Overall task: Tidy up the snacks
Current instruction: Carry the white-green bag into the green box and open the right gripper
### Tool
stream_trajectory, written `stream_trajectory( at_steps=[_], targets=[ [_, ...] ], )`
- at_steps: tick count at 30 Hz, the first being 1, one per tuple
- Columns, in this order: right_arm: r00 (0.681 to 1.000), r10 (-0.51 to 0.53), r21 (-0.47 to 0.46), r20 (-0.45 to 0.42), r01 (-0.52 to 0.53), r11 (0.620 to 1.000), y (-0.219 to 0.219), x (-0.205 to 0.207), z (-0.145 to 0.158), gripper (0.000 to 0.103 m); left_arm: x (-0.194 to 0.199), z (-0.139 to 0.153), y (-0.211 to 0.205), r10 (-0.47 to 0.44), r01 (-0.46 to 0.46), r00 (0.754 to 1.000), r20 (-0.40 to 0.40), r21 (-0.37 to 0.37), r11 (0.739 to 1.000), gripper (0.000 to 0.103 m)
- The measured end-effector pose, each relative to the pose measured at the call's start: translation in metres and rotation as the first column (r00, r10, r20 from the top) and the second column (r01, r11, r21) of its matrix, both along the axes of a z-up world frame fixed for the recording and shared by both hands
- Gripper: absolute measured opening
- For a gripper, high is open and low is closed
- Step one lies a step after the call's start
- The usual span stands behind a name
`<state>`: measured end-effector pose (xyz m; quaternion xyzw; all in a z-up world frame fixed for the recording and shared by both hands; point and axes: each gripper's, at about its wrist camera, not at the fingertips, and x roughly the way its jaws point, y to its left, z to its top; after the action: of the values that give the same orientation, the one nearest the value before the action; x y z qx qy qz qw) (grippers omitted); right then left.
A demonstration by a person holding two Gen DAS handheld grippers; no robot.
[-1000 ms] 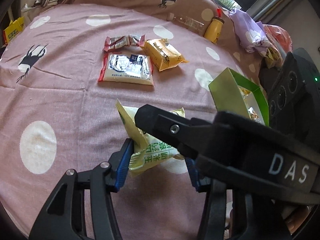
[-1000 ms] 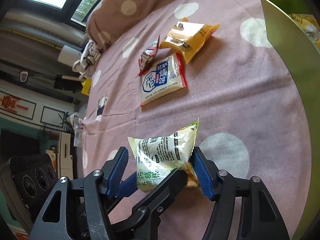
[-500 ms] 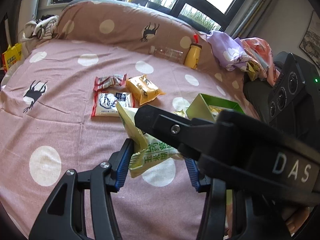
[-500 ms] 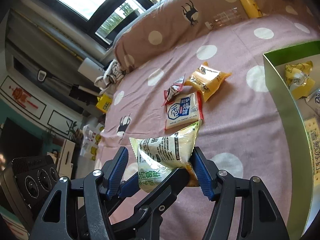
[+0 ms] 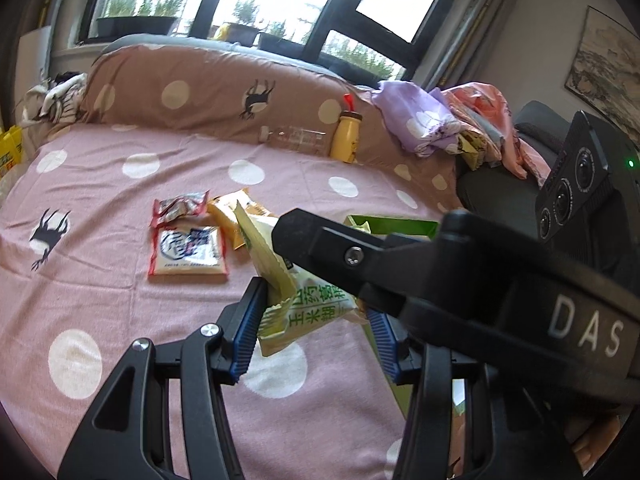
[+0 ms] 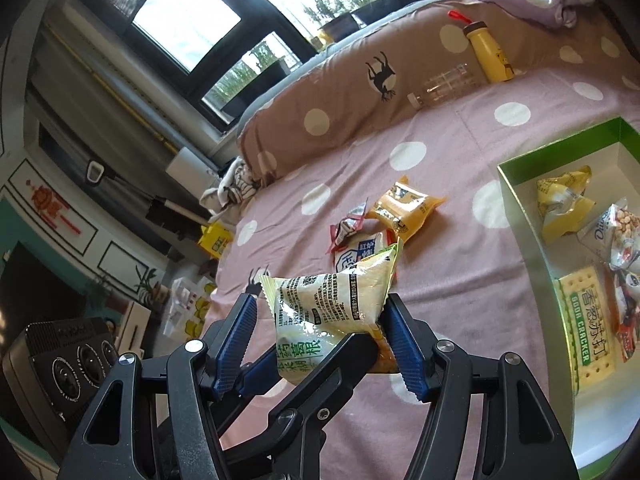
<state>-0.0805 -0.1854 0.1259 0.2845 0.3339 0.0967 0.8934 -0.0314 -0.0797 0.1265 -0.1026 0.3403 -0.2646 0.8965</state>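
The green packet (image 6: 336, 300) is being held off the bedspread (image 6: 460, 300), between both grippers, short of the green box (image 6: 520, 200) on the right. It is judged to be light and soft: a puffed foil pouch with crimped, serrated end seals, likely to crumple and to be slick on its printed faces. Its contents are probably brittle, so a hard squeeze on the belly is best avoided; the flat seals and the corners are being judged the safest places to be gripped.

The right gripper (image 6: 320, 340) is being kept at a middling width, its blue pads (image 6: 236, 336) being set against the packet's two ends. The left gripper (image 5: 316, 328) is being kept narrower; its left pad is being pressed on the packet's folded edge, while the other pad is partly hidden behind the crossing right gripper, so contact there cannot be told for sure. In each wrist view one finger of the other gripper is being seen lying across the packet.

Three more packets are being left on the bedspread beyond: a red-edged one (image 5: 188, 248), a small crumpled one (image 5: 180, 206) and a yellow one (image 6: 404, 208).
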Motion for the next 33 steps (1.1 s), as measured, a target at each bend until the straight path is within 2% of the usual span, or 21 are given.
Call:
stream_trajectory(
  at_steps=[8,14,18,24,31,33],
  targets=[
    [0.988,-0.127,0.006,0.084,0.127,0.992,-0.043,-0.022,0.02,0.068,0.003,0.018,-0.048,-0.143,0.141,0.986,0.09,0.027,0.99,0.049],
    [0.966,-0.246,0.048,0.078,0.243,0.969,-0.086,-0.038,0.018,0.068,0.006,0.02,-0.092,-0.258,0.251,0.961,0.102,0.076,0.965,0.049],
    [0.948,-0.314,0.079,0.043,0.31,0.947,-0.113,-0.046,0.008,0.068,0.011,0.011,-0.119,-0.331,0.325,0.941,0.066,0.085,0.942,0.049],
    [0.924,-0.382,0.14,-0.029,0.382,0.914,-0.146,-0.052,-0.01,0.068,0.02,-0.004,-0.153,-0.394,0.392,0.919,0.002,0.09,0.916,0.049],
    [0.882,-0.45,0.155,-0.139,0.468,0.87,-0.172,-0.053,-0.031,0.068,0.029,-0.024,-0.178,-0.43,0.435,0.899,-0.087,0.059,0.898,0.049],
    [0.872,-0.461,0.156,-0.166,0.485,0.86,-0.178,-0.054,-0.037,0.068,0.03,-0.026,-0.183,-0.428,0.435,0.899,-0.095,0.071,0.898,0.049]
  ],
)
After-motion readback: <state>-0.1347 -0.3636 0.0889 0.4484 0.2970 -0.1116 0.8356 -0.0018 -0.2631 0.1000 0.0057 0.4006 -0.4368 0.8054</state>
